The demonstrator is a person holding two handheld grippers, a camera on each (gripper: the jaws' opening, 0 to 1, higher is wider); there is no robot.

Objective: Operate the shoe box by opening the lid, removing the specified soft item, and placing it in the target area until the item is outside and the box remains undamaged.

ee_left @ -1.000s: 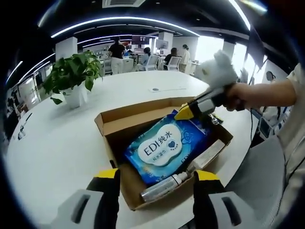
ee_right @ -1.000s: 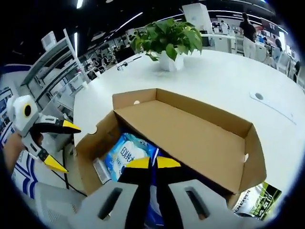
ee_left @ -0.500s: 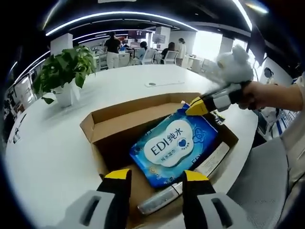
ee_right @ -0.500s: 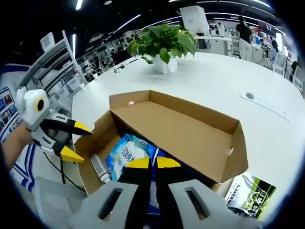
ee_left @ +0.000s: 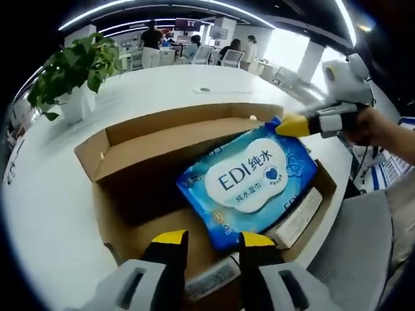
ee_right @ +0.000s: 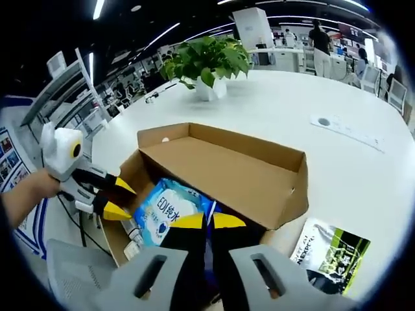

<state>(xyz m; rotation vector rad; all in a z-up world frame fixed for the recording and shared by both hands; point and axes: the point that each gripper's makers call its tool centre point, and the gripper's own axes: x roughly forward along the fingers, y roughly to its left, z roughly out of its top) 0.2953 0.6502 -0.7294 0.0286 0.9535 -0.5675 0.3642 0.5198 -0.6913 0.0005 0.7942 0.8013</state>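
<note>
Both views bright overall, light mostly from ceiling strip lights (ee_left: pixel 130 6) curving along top of frame. Big window (ee_left: pixel 285 48) upper right of left gripper view blown out. White table (ee_right: pixel 272 110) glary, soft shadows inside box (ee_left: pixel 130 194). Heavy fisheye bending at edges. Far background soft; right gripper (ee_left: pixel 295 124) slightly motion-blurred.

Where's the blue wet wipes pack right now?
In the left gripper view the blue wipes pack is tilted up out of the open shoe box, its far corner pinched by the right gripper.
</note>
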